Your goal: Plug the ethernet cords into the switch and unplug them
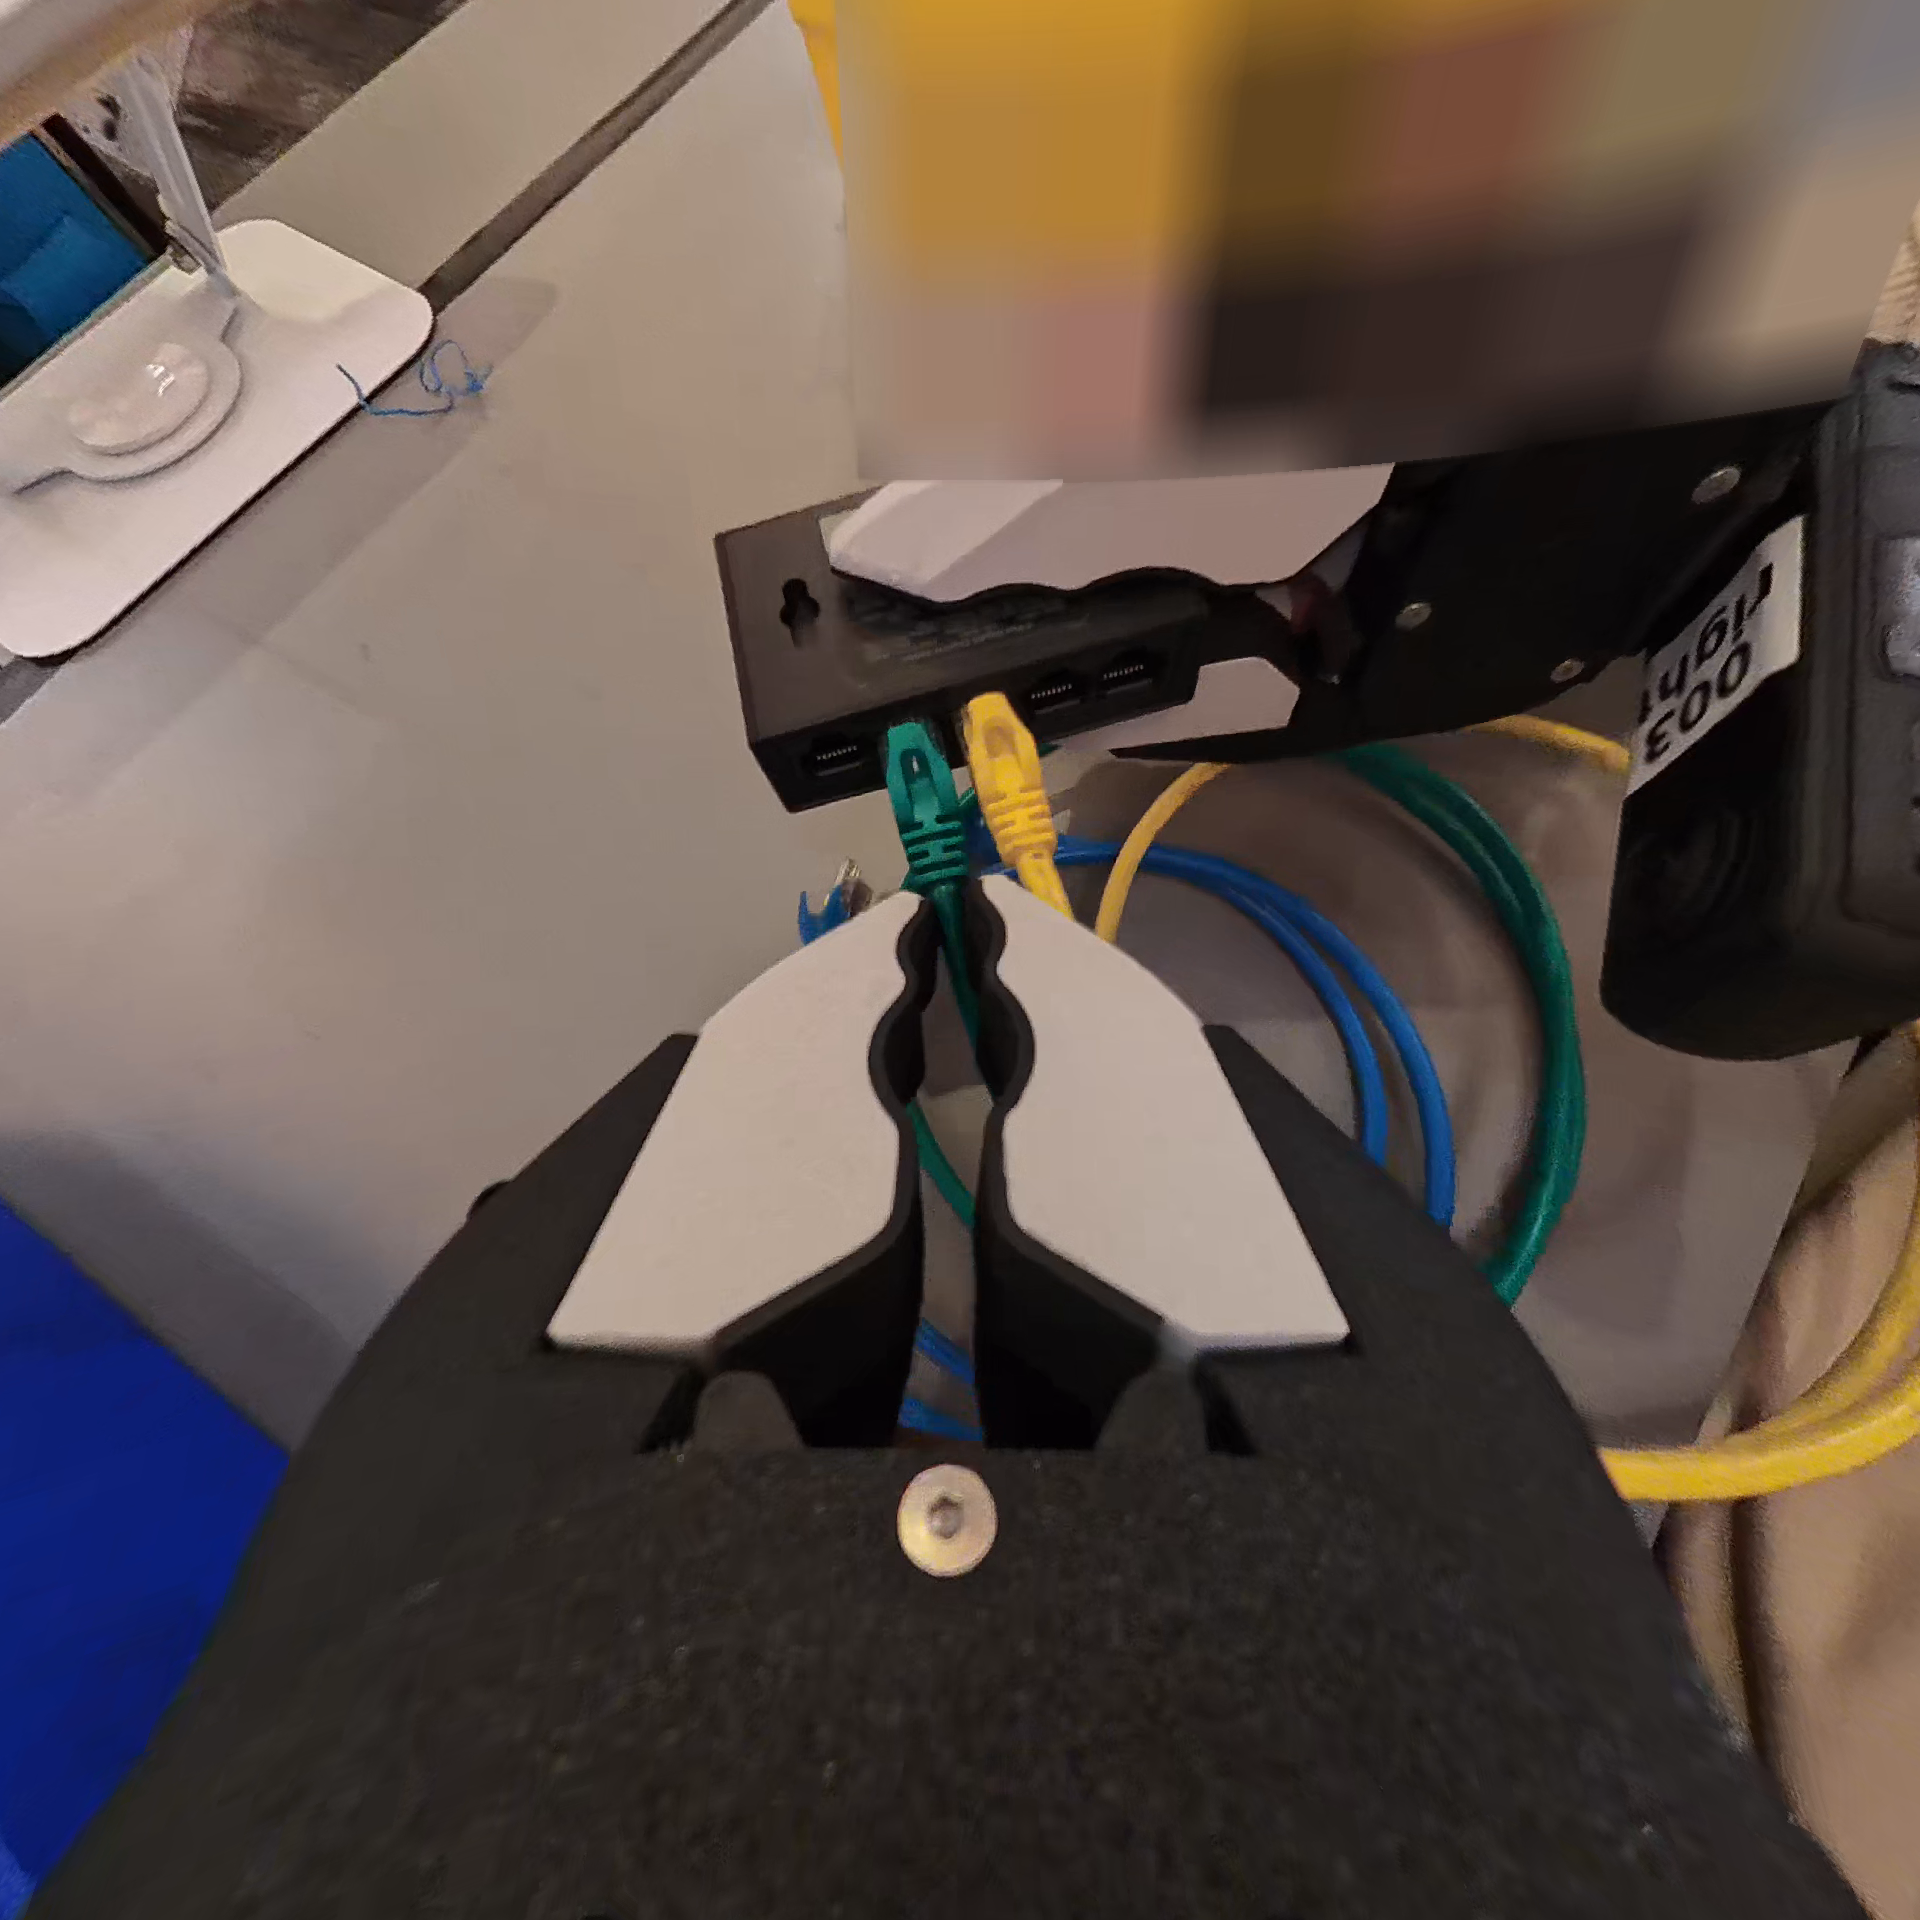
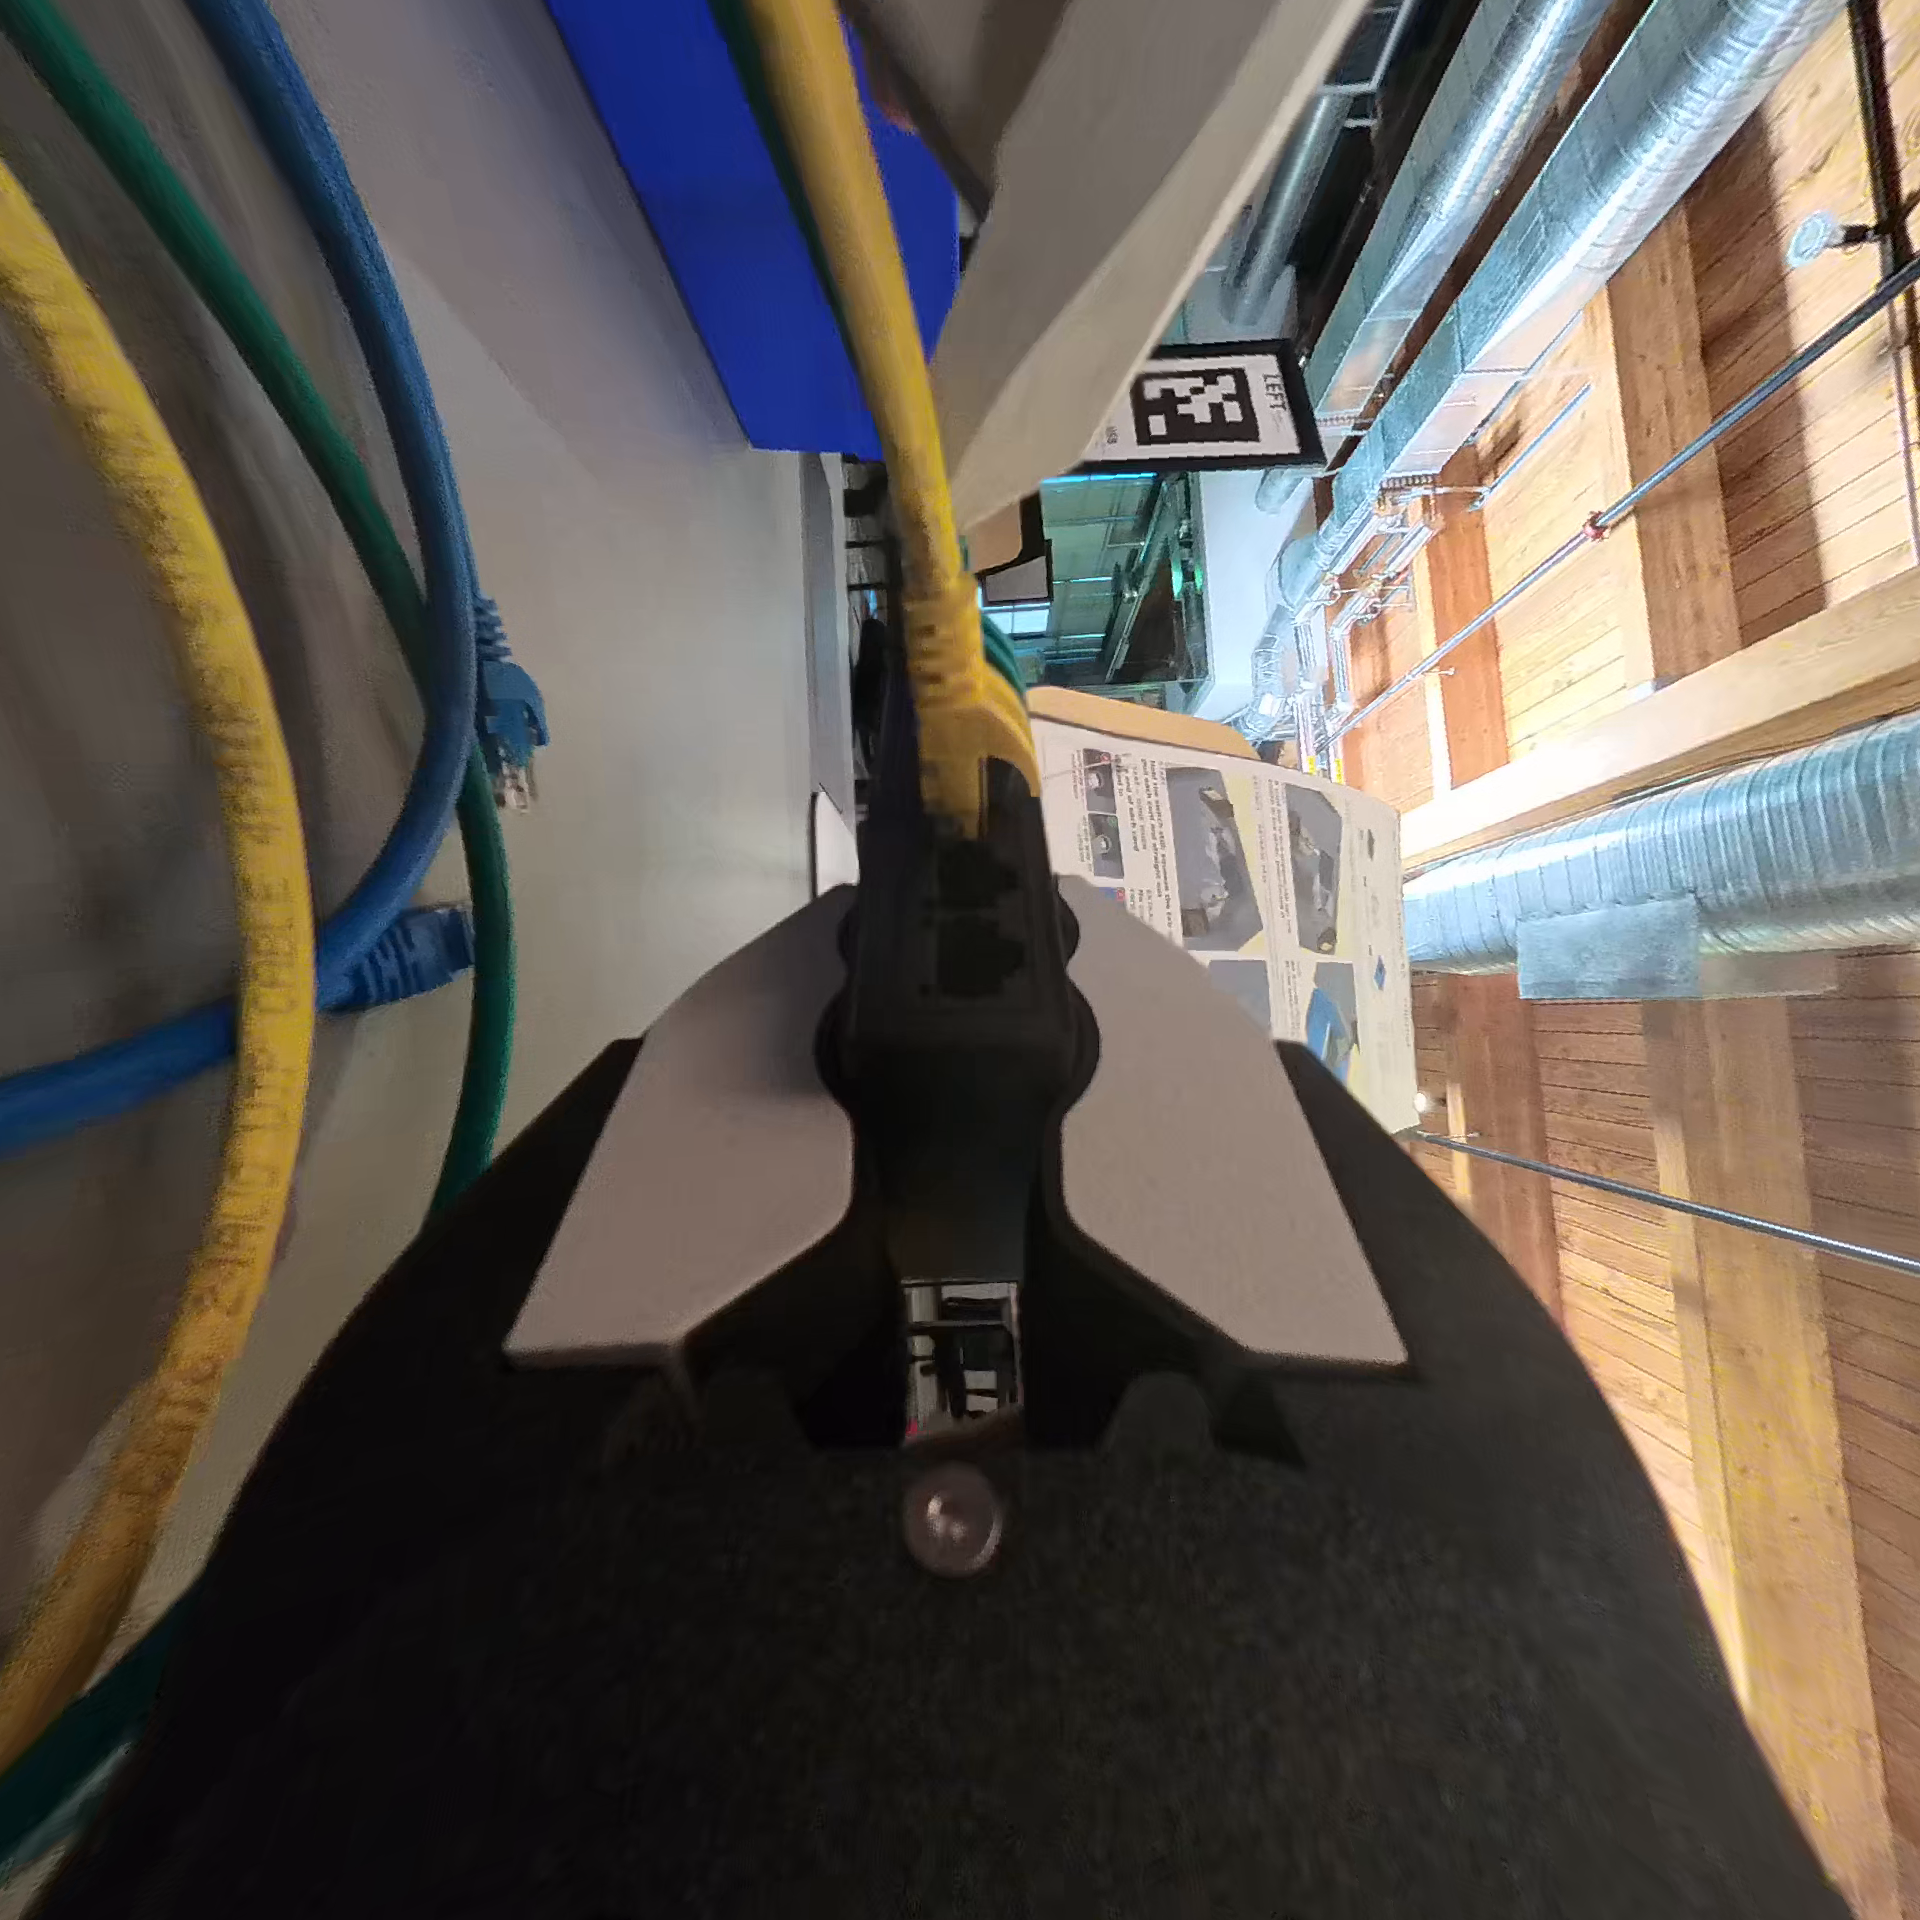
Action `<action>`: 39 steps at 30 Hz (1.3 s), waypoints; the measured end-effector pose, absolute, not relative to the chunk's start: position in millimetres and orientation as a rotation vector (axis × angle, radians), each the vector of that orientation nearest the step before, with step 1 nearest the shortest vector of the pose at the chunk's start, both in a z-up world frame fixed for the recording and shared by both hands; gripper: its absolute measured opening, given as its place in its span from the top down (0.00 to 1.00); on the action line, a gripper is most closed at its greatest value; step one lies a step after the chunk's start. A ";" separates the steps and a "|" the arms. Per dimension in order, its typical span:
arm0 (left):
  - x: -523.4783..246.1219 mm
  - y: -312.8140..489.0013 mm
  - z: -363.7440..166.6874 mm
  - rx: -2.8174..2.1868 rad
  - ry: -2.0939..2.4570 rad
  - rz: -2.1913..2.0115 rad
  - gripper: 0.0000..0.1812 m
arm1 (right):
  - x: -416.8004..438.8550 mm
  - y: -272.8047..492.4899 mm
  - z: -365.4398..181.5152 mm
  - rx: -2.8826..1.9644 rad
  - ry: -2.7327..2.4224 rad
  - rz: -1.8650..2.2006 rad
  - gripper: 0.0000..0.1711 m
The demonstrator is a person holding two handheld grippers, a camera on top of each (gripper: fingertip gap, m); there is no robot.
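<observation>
A black switch [image 1: 774, 623] is held above the grey table [image 1: 416, 831]. My right gripper [image 1: 997, 644] comes in from the right and is shut on its right end; in the right wrist view the switch [image 2: 961, 997] sits clamped between that gripper's [image 2: 961, 914] fingers. A green cord's plug [image 1: 920, 800] and a yellow cord's plug [image 1: 1008, 790] sit in adjacent ports. My left gripper [image 1: 951, 909] is shut on the green cord just behind its plug. The yellow plug [image 2: 945, 675] also shows in the right wrist view. A blue cord [image 1: 1299, 987] lies coiled below, its plug [image 1: 826, 904] loose.
A white stand base [image 1: 208, 436] lies at the far left. A blue object [image 1: 104, 1455] is at the lower left. Coils of green [image 1: 1538, 987] and yellow cord [image 1: 1766, 1444] lie under the switch. A printed sheet [image 2: 1247, 862] stands behind. Both blue plugs [image 2: 509, 707] lie on the table.
</observation>
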State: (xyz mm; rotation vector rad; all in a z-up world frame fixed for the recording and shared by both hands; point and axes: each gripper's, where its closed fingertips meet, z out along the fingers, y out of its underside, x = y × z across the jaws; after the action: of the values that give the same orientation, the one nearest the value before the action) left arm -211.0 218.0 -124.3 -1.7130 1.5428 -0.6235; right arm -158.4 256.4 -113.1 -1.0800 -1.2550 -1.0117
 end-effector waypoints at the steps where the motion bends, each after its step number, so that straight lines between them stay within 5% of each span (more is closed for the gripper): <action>1: -212.7 218.1 -125.2 -1.721 1.548 -0.611 0.97 | -159.6 256.6 -114.0 -1.082 -1.258 -1.014 0.82; 8: -231.4 228.4 -107.4 -1.715 1.516 -0.495 0.98 | -116.0 275.9 -127.2 -1.269 -1.194 -1.065 0.82; 17: -252.5 257.4 -178.1 -1.987 1.568 -0.337 0.97 | -129.5 267.1 -110.5 -1.162 -1.155 -1.000 0.82; 21: -246.7 271.2 -160.5 -1.956 1.440 -0.358 0.84 | -129.4 267.6 -111.0 -1.158 -1.154 -0.992 0.82; 30: -188.5 215.7 -90.1 -2.042 1.024 -1.718 0.83 | -158.7 245.5 -92.0 -0.921 -1.147 -1.001 0.82; 39: -179.7 205.2 -103.4 -2.150 0.837 -1.946 0.90 | -158.5 248.0 -99.6 -0.928 -1.193 -1.037 0.82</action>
State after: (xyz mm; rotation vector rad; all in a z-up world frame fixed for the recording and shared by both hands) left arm -179.7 205.2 -103.4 -2.1505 0.8374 -1.9461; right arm -158.5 248.0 -99.6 -0.9282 -1.1928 -1.0366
